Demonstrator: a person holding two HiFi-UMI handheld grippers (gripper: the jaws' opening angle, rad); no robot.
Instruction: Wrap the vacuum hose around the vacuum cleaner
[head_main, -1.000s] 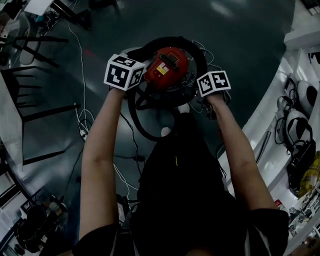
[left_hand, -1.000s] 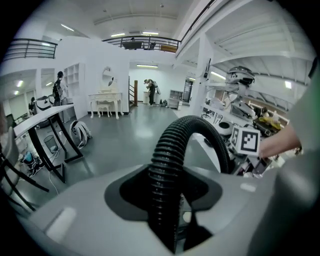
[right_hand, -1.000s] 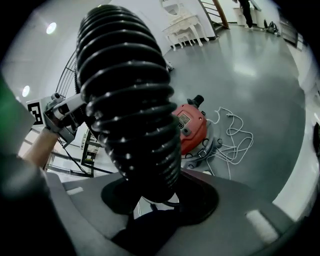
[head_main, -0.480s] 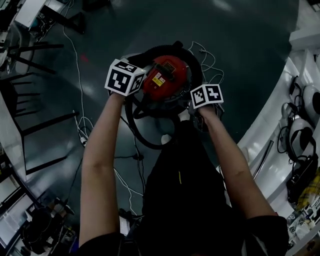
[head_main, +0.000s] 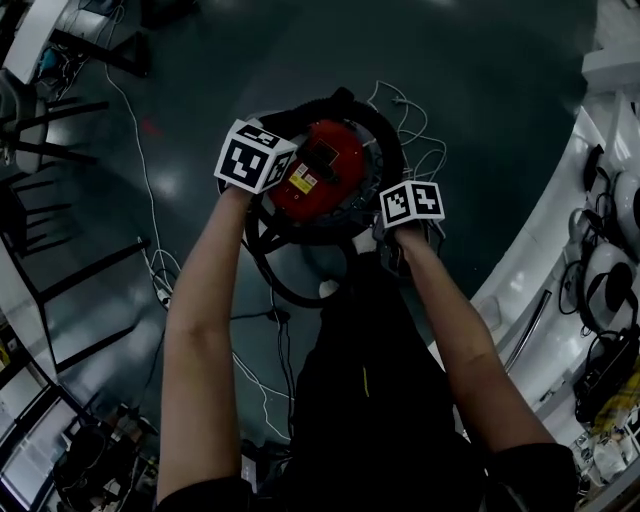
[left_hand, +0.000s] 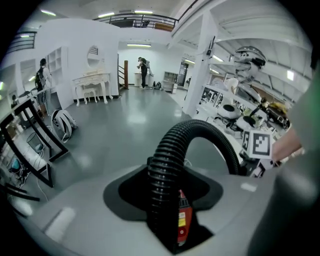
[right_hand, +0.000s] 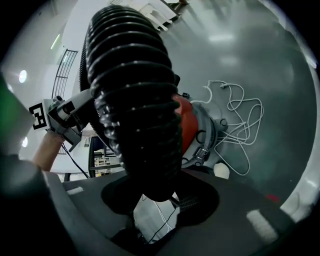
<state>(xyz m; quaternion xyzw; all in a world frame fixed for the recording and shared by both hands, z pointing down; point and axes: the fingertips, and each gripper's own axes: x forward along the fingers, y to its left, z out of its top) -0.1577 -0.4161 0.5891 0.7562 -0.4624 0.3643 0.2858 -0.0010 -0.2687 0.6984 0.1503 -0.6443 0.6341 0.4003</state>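
Pinching the black ribbed vacuum hose (left_hand: 200, 131) in both claws. The left claw (left_hand: 167, 210) clamps it; the hose rises out of the jaws and arches right toward the right claw's marker cube. The right claw (right_hand: 152, 197) clamps a fat section that fills its view. The held span's long axis runs claw to claw, side to side. The red round vacuum cleaner (head_main: 315, 175) sits on the dark grey floor (head_main: 480, 130), just below and beyond both claws, with hose partly circling its rim and a slack loop on the near side. The left claw is over the canister top, the right at its near-right edge. Likely next move: lower the span onto the rim. A loose white cable (right_hand: 240, 115) lies beyond.
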